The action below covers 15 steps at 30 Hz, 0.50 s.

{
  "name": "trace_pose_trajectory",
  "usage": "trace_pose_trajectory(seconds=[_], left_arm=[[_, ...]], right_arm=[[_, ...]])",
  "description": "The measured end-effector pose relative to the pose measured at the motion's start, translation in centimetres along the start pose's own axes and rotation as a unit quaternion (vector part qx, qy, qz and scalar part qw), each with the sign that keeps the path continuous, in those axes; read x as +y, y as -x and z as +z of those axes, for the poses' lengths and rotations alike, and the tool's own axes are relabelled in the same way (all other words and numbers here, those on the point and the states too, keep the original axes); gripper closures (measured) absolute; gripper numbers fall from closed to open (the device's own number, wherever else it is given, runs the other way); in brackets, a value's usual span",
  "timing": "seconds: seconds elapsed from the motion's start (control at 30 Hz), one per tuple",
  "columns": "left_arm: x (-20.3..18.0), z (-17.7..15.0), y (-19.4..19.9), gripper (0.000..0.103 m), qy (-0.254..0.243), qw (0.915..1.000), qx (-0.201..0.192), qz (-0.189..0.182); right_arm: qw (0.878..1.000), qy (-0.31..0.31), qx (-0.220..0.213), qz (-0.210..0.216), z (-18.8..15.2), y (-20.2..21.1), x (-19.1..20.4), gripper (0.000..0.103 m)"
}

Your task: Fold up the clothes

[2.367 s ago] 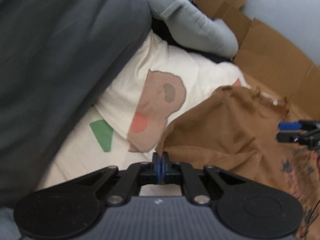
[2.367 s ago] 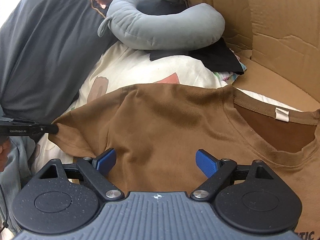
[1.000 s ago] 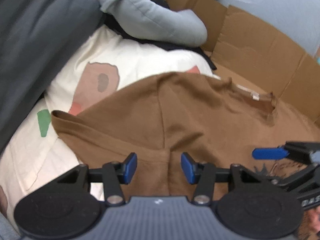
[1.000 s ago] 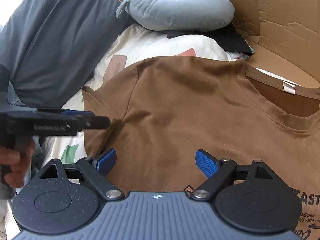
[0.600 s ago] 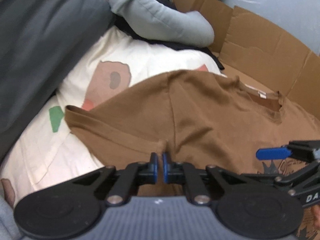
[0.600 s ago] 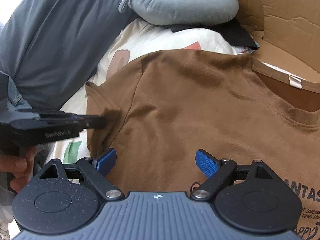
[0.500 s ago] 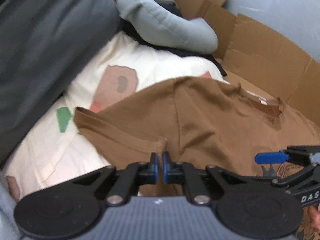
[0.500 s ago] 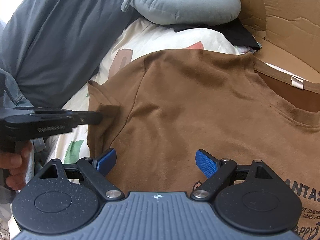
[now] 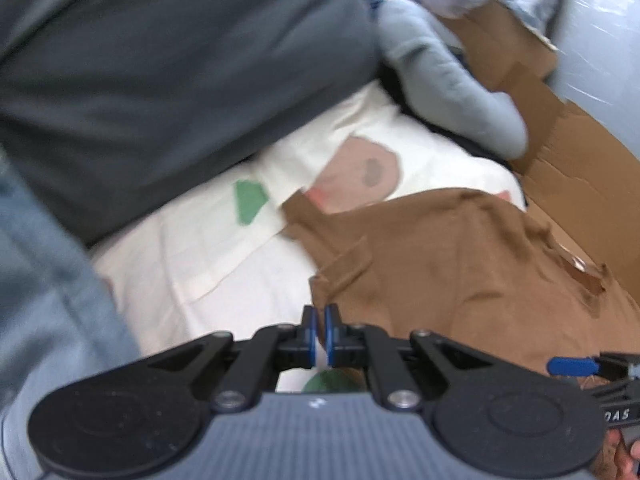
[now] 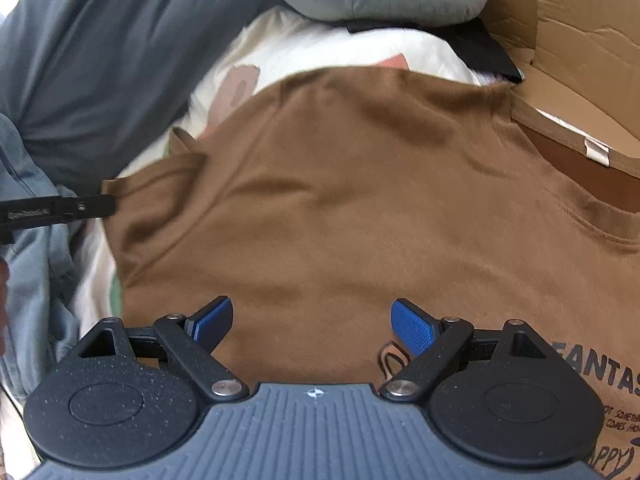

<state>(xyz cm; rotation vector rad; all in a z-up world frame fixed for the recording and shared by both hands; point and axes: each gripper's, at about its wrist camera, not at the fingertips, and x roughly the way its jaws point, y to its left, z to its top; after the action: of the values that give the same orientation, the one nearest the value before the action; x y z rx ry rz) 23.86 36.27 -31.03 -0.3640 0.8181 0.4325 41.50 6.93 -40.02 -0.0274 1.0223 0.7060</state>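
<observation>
- T-shirt of brown cotton (image 10: 360, 200) lies spread on white printed bed sheet (image 9: 200, 248), filling frame centre.
- Left tool (image 9: 318, 334) pinched shut on sleeve edge, probably tensioning for fold.
- Right tool (image 10: 312, 320) wide open, empty, over shirt.

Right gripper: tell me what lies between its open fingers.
In the right wrist view, only the brown T-shirt lies in the gap of the right gripper; its blue fingertips stand wide apart, with nothing else between them.
</observation>
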Motion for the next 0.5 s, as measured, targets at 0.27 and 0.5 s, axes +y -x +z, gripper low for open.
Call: trace_pose_trajectory(seconds=[0.27,0.5], left_arm=[[1.9,-2.2,0.1,0.098,0.029,0.9988,0.021,0.032],[2.5,-3.3,0.7,0.093,0.032,0.9971,0.046,0.051]], right_arm=[[1.0,0.007,0.016,-0.022,-0.5,-0.8,-0.3,0.013],[0.999,0.029,0.022,-0.04,-0.4,-1.1,0.5,0.011]])
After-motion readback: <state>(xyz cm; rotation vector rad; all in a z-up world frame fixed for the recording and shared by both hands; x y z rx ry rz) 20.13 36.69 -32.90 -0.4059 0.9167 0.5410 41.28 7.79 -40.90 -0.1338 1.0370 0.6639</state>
